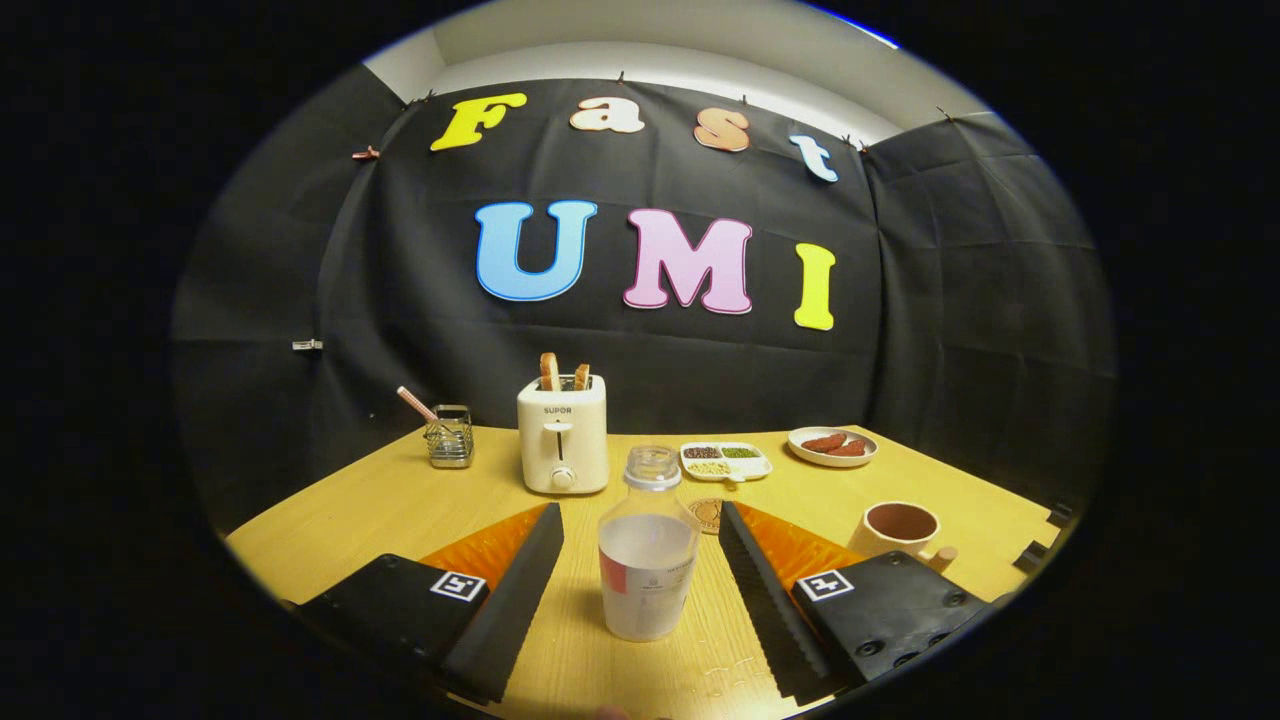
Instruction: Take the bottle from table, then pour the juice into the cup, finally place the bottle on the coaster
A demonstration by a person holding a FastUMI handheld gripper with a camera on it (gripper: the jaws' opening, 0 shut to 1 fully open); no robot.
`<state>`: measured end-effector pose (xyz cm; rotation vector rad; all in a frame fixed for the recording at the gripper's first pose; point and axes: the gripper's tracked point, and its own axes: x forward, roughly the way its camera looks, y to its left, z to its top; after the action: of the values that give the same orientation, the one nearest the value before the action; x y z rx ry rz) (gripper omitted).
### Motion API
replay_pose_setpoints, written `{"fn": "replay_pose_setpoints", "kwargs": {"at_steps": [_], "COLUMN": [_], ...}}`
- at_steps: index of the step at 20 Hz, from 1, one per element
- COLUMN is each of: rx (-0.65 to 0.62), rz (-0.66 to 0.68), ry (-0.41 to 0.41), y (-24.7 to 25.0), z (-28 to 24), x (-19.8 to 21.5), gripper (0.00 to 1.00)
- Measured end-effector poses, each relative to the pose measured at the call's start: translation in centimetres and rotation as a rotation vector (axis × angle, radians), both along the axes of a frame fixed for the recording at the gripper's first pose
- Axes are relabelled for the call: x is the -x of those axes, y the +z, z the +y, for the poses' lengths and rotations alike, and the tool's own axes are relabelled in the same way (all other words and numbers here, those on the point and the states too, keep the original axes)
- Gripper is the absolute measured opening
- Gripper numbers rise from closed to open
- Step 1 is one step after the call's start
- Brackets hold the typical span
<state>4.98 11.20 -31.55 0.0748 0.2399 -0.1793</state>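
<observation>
Between spread gripper (640, 575) fingers, upright bottle (648, 560)

Uncapped clear bottle (648, 560) upright on table, pale cup (900, 530) right, round coaster (708, 514) behind bottle

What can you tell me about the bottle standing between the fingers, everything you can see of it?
The bottle is a clear, plastic-looking one with a wide open neck and no cap on. It holds a pale, milky liquid up to about its shoulder, and a label with a red patch wraps its lower body. It stands upright on the wooden table, between the open fingers of the hand-held gripper, which are apart from it on both sides. A round coaster lies just behind it.
</observation>
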Motion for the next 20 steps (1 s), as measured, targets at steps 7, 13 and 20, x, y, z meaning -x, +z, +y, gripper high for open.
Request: {"fn": "replay_pose_setpoints", "kwargs": {"at_steps": [7, 13, 20], "rx": [-0.034, -0.028, -0.057], "rz": [0.006, 0.033, 0.017], "ry": [-0.037, -0.007, -0.047], "y": [-3.6, -5.3, -3.2], "z": [-0.6, -0.6, -1.4], "x": [-1.6, -2.1, -1.6], "gripper": [0.97, 0.86, 0.76]}}
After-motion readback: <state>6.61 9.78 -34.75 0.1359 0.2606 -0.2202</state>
